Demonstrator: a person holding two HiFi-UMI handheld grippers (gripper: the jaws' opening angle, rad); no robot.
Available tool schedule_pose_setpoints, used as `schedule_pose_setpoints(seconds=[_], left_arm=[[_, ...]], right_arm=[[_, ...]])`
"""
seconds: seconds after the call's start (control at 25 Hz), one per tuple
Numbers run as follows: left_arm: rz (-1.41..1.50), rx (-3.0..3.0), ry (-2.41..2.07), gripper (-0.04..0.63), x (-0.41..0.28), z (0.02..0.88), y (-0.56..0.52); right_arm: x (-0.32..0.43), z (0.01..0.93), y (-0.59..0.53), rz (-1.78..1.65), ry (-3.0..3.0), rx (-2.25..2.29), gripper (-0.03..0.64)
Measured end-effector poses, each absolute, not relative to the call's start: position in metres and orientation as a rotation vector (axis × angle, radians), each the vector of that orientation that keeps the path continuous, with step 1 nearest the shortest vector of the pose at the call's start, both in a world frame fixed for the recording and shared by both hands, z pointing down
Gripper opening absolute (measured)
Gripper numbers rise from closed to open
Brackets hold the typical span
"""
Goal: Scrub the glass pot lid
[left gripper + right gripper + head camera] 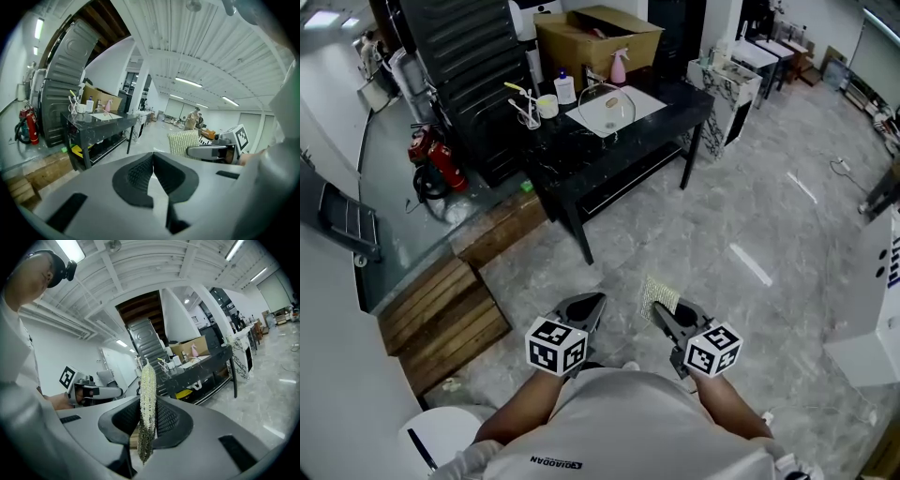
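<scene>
Head view: glossy black tabletop (680, 101) at 12 o'clock, grey marble floor (750, 216); right gripper (657, 308) clamps nubbly scouring pad (660, 292), left gripper (601, 299) clenched.

A large open lab or workshop hall: a black stone-topped table (680, 105) fitted with a white rectangular sink basin (647, 101) stands on a glossy grey marble-pattern tile floor (741, 216). Red fire extinguishers (448, 167), stacked brown wooden pallets (441, 323) and a large brown cardboard box (600, 42) line the edges. Long ceiling strip lights (188, 82) run overhead.
</scene>
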State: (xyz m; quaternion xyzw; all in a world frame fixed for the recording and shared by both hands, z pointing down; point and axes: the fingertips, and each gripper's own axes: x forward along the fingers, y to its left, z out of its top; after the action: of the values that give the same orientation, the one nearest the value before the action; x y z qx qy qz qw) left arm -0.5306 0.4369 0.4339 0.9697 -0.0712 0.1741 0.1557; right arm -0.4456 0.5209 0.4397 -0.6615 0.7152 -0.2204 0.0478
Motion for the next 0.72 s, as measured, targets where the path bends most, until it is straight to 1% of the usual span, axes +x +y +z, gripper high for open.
schedule_pose_setpoints(seconds=[0.72], left_arm=[[0.549, 2.764, -0.186, 0.015, -0.496, 0.441, 0.443]], right_arm=[[-0.417, 0.444, 0.532, -0.682, 2.196, -2.034, 0.083]])
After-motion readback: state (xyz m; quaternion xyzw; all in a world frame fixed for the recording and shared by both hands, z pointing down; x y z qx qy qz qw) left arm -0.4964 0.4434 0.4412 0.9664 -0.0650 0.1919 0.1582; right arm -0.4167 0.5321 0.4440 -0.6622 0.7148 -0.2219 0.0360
